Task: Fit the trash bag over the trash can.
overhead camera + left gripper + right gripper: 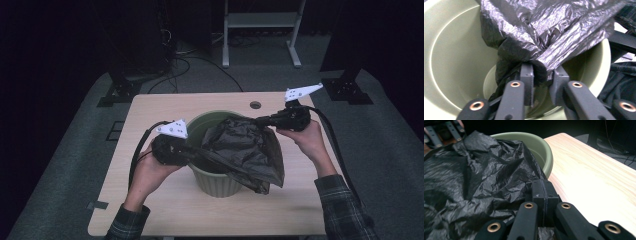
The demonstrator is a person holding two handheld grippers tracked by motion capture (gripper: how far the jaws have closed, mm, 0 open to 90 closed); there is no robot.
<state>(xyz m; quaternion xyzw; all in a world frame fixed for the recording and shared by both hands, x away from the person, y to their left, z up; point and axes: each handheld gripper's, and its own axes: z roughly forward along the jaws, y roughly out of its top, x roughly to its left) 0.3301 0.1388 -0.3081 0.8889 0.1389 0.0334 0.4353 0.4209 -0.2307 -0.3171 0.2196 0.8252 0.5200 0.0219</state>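
**A:** So what's going on with the black bin bag (243, 150) here?

**B:** It's stretched over the top of the green waste bin (216, 181), which sits around the middle of the light wooden table (165, 205). It isn't fitted on, more draped: crumpled plastic across the opening, with a loose flap hanging down the bin's outside on the side nearer the person, toward their right.

**A:** Who's got hold of it?

**B:** Both claws. The left gripper (186, 150) is at the bin's left rim, and in the left gripper view its jaws are pinching a bunched fold of the bag (544, 37), with the plastic wadded between the pads (527, 75). There's a little gap between them, but it's stuffed with bag. Below that you look straight into the bin's pale green inside (456, 62).

**A:** And the other one?

**B:** The right gripper (261, 120) is up at the far right rim, jaws pressed tight together with the bag's edge (474, 185) caught in them. In that view the bin's rim (544, 152) is just behind the jaws, with the table (594, 177) off to the side.

**A:** Anything else around?

**B:** Plaid sleeves (345, 205) at the bottom, cables trailing off both grippers, a round grommet hole (255, 105) near the table's far edge, and dark stands on the grey floor behind.
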